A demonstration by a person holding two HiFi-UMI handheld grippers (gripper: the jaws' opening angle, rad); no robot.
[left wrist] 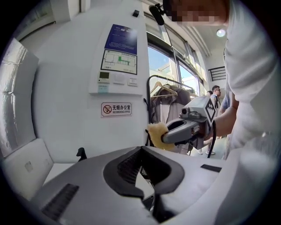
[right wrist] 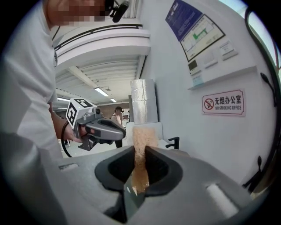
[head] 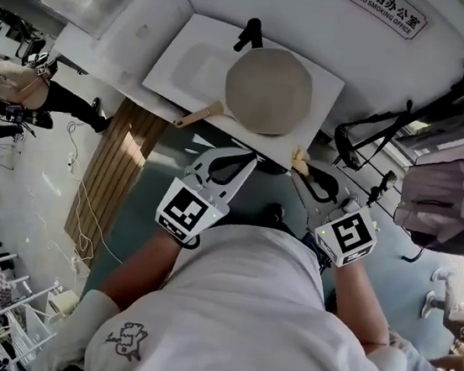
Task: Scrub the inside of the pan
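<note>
Left gripper (left wrist: 141,148): jaws fully together, nothing in them. Right gripper (right wrist: 139,151): clamped on a yellowish sponge (right wrist: 140,136); the sponge sticks out past the tips.

Pan (head: 268,89): beige and round, lying on the right part of the white sink (head: 187,73), beside the basin recess. Its wooden handle (head: 197,116) runs out toward the sink's near-left edge. Can't tell from the head view which face is up.

Both grippers are on the near side of the sink, held up in front of the person's white shirt (head: 241,309), and neither touches the pan. In the head view the left gripper's tips are just short of the sink's near edge, close to the pan handle's end. The right gripper's tips and the sponge sit at the sink's near edge, toward its right corner. The two grippers are side by side, a gap between them, and each shows up in the other's view.

Black faucet (head: 250,34): at the sink's far edge, right behind the pan. No-smoking sign (head: 378,6): on the white wall behind the sink, off to its right. Wall panel with a blue poster (left wrist: 119,48): higher on the same wall.
</note>
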